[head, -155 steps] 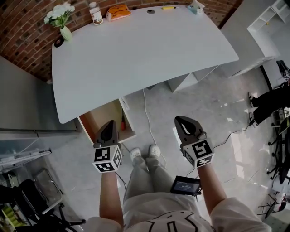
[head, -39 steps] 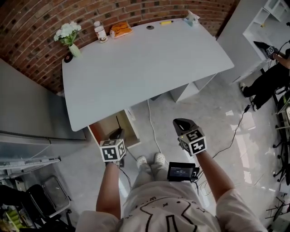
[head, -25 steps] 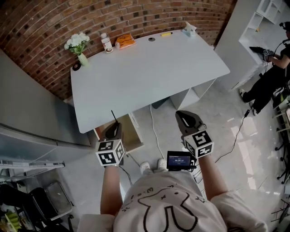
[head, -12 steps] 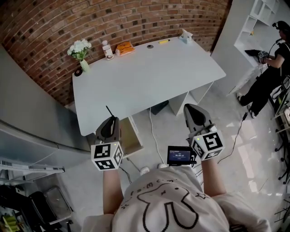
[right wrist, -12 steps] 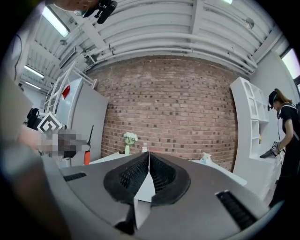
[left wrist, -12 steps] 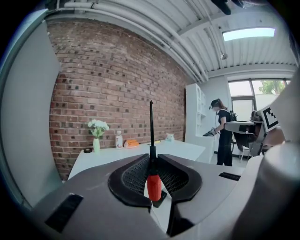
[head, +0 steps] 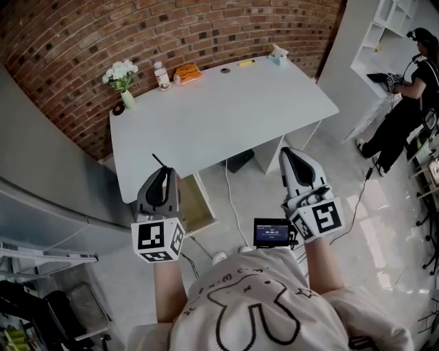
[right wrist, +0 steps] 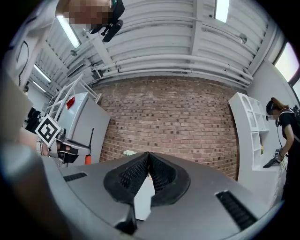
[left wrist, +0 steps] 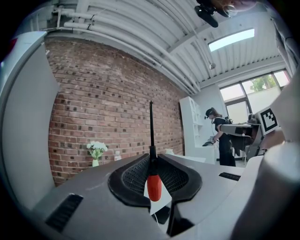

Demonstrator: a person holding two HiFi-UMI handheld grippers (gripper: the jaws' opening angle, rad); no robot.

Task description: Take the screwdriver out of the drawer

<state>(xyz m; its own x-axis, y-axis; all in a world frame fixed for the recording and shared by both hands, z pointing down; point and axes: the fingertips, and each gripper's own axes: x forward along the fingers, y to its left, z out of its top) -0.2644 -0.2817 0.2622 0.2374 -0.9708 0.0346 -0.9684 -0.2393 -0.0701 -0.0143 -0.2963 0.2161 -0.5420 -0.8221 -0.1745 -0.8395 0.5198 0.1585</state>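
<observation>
two padded jaws of the left gripper [left wrist: 152, 159] are pinching the screwdriver [left wrist: 153, 183] near the top of its red handle. the thin dark shaft stands out past the jaw tips, and the red end lies on the camera side of them. the right gripper [right wrist: 149, 157] has its jaws pressed together, with nothing between them.

in the head view both grippers are in the air in front of the person, well apart from each other. the left one is near the front left corner of the white table [head: 226, 110], the right one further to the right. the screwdriver is out of the drawer [head: 195, 206], which stands open under the table, just beside the left gripper in the picture. a small screen [head: 272, 233] shows at the person's waist, between the arms.

at the far edge of the table, by the brick wall [head: 82, 34], stand a vase of white flowers [head: 121, 74], a bottle [head: 162, 76] and an orange packet [head: 186, 72]. another person [head: 405, 103] stands at the right, near white shelves [head: 391, 17].
</observation>
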